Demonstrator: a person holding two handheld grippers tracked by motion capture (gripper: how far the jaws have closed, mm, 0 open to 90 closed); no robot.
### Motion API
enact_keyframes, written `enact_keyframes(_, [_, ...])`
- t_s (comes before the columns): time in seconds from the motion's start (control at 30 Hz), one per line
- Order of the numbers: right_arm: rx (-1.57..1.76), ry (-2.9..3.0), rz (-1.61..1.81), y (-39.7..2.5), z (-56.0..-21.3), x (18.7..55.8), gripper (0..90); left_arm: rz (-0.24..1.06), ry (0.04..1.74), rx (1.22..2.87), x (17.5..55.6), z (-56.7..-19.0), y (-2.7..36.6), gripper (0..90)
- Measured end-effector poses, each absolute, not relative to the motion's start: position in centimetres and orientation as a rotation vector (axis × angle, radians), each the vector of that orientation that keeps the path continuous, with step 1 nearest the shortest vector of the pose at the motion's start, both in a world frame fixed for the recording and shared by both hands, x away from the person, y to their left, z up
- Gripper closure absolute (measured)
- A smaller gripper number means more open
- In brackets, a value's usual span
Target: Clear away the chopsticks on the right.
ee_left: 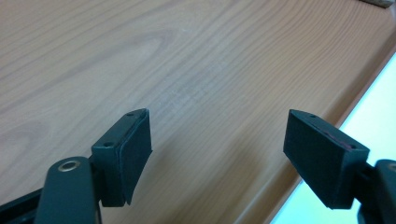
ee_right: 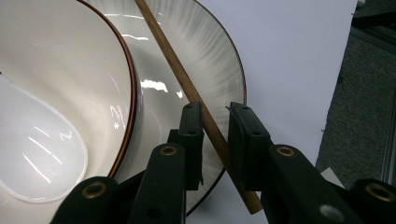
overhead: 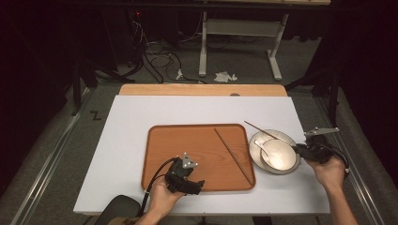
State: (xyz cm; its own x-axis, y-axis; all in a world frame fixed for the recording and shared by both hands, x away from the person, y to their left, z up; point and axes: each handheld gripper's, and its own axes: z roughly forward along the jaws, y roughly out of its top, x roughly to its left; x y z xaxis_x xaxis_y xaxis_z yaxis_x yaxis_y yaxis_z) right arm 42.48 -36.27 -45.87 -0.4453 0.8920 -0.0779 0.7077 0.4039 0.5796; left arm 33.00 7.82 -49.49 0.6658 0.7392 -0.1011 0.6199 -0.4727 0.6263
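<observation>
Our right gripper point(ee_right: 215, 128) has its jaws pinched narrow around a wooden chopstick point(ee_right: 187, 88) that lies across the plate point(ee_right: 219, 60); whether the pads truly squeeze it is hard to tell. A bowl point(ee_right: 70, 70) with a white spoon point(ee_right: 37, 154) sits on that plate. Our left gripper point(ee_left: 217, 149) hangs wide open with nothing in it, just over the wooden tray point(overhead: 187, 145), where a second chopstick point(overhead: 233, 154) lies. The white desk point(overhead: 126, 140) stands on grey floor; the room behind is dark, cables barely readable.
</observation>
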Motion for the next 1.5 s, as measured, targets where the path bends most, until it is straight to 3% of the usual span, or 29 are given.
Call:
enact_keyframes(1.07, [1.307,2.292,0.612,-35.4,-46.0,42.1,85.2,0.250,1.040,2.236,32.8,-49.4,7.8,23.6])
enact_keyframes(1.27, [1.311,2.217,0.709,-35.3,-44.2,40.9,85.3,0.253,1.052,2.216,32.9,-49.3,8.0,23.7])
enact_keyframes(1.5, [1.174,2.208,0.798,-32.2,-41.2,37.8,85.2,0.257,1.048,2.218,32.8,-49.1,8.1,23.7])
